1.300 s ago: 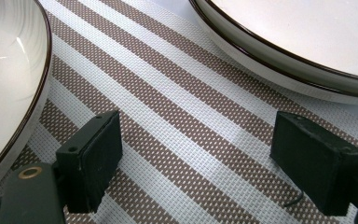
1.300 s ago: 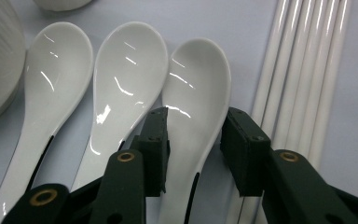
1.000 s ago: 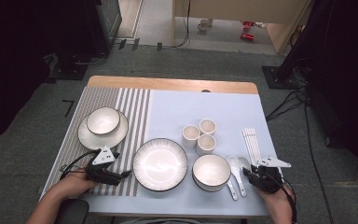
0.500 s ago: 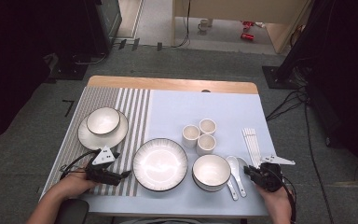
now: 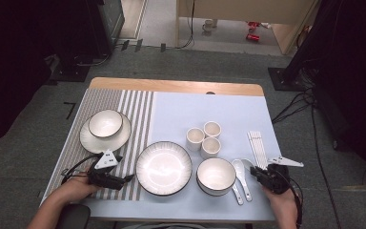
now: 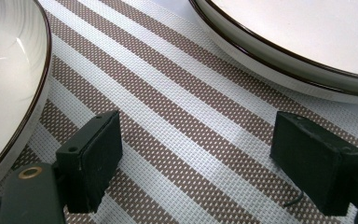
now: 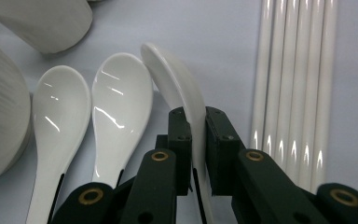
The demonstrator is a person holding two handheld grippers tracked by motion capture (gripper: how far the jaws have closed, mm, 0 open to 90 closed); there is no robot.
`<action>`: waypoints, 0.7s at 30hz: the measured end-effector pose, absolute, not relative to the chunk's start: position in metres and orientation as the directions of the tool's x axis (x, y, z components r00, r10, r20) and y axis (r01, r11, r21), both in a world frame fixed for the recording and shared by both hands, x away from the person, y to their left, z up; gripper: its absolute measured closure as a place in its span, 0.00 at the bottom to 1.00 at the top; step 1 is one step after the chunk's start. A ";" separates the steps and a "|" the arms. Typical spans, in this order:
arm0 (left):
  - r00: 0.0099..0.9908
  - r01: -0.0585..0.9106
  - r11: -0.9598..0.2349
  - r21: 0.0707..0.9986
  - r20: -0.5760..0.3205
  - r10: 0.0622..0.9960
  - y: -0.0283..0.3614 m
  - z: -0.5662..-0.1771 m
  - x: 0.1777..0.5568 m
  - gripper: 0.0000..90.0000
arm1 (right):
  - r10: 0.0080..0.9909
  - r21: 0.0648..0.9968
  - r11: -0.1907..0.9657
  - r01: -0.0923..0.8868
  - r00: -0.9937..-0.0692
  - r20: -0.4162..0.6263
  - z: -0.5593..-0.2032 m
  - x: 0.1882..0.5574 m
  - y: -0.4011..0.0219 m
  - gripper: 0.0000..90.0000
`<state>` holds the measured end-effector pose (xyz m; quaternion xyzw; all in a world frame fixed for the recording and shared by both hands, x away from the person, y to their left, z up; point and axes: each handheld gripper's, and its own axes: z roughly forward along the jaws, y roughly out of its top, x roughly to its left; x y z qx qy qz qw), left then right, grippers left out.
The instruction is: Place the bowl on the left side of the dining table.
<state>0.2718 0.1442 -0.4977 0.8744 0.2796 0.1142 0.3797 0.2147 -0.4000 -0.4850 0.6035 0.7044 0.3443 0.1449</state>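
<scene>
**Desk:** What were you doing at the near right of the table?

**Caption writer:** Your right gripper (image 7: 196, 140) had just been closing, and its jaws pinched a white spoon (image 7: 179, 88) tipped up on its edge. That spoon stood just right of two other spoons (image 7: 88, 116) lying flat, with the white chopsticks (image 7: 291, 74) farther right. In the high view the right gripper (image 5: 259, 174) sat beside the spoons at the near right, next to the near bowl (image 5: 215, 176).

**Desk:** So which step was that?

**Caption writer:** The pick-up, by my reading: the grip was made, the lift not yet begun. The next move called for a straight rise, since the spoon was thin, glazed and held on its edge, so it could slip or swing into its neighbours.

**Desk:** And your other hand?

**Caption writer:** Your left gripper (image 5: 124, 179) rested on the striped mat (image 6: 177, 140), jaws wide apart with nothing between them, between the far-left plate and the big plate (image 5: 164, 168).

**Desk:** Anything in the dishes?

**Caption writer:** All looked empty: the three cups (image 5: 205, 138), the near bowl, the big plate. The small bowl (image 5: 105, 123) sat on its own plate (image 5: 88, 140).
</scene>
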 end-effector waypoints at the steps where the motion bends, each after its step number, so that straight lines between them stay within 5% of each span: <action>1: 0.817 0.403 -0.553 0.729 -0.014 0.577 0.144 -0.498 0.272 0.18 | 0.950 0.660 0.034 0.750 -0.228 0.211 -0.485 0.216 -0.400 0.91; 21: 0.817 0.402 -0.555 0.728 -0.011 0.577 0.144 -0.498 0.272 0.18 | 0.947 0.667 0.033 0.744 -0.236 0.217 -0.486 0.244 -0.397 0.91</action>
